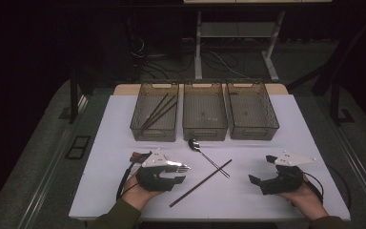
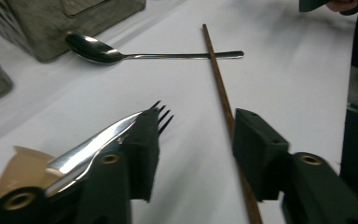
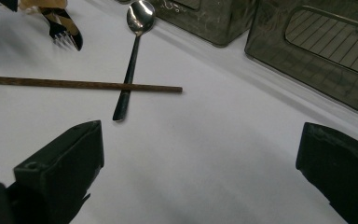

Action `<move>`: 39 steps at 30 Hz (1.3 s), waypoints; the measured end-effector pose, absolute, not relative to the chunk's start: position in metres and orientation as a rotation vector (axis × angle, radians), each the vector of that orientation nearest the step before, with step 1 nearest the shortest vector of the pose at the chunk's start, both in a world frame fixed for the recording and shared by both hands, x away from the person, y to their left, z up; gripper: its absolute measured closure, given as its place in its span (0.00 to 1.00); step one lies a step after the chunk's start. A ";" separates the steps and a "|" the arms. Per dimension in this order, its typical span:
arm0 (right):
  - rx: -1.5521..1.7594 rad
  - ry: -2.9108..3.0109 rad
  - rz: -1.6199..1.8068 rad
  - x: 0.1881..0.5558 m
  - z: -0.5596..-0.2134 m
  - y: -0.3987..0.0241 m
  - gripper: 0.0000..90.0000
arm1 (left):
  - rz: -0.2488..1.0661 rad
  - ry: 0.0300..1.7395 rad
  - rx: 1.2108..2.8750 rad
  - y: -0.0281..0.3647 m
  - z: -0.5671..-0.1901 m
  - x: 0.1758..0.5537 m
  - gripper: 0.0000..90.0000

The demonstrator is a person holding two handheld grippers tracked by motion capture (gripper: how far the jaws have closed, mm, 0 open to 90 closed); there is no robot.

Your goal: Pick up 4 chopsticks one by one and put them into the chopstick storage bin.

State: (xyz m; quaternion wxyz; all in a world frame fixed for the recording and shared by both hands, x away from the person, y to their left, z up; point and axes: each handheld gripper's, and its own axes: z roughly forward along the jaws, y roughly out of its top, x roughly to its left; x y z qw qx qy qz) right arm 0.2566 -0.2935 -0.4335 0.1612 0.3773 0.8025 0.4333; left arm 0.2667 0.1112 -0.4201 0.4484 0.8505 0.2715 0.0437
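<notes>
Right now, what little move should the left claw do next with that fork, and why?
Probably finish closing on the fork before lifting it. In the left gripper view the fork lies along one jaw of the left claw, but the other jaw stands apart beside the chopstick. So the grip looks unfinished, and lifting now might drop it.

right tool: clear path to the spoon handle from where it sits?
Probably yes. The right tool stands open with bare white table between it and the spoon. One snag: the chopstick lies across the spoon's handle, so a grab there may take both.
</notes>
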 end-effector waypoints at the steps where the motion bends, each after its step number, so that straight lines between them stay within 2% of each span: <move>1: 1.077 2.292 1.236 0.257 -0.433 -0.293 0.01 | 0.094 0.674 2.101 0.110 -0.421 0.266 0.63; 8: 1.076 2.293 1.235 0.257 -0.434 -0.293 0.01 | 0.028 0.656 2.144 0.098 -0.425 0.264 0.82; 11: 1.076 2.292 1.234 0.257 -0.434 -0.293 0.01 | -0.001 0.648 2.171 0.093 -0.428 0.263 0.86; 21: 1.076 2.292 1.233 0.257 -0.434 -0.293 0.01 | -0.020 0.602 2.257 0.075 -0.437 0.261 0.86; 39: 1.076 2.292 1.232 0.257 -0.434 -0.292 0.01 | 0.000 0.590 2.325 0.069 -0.444 0.261 0.88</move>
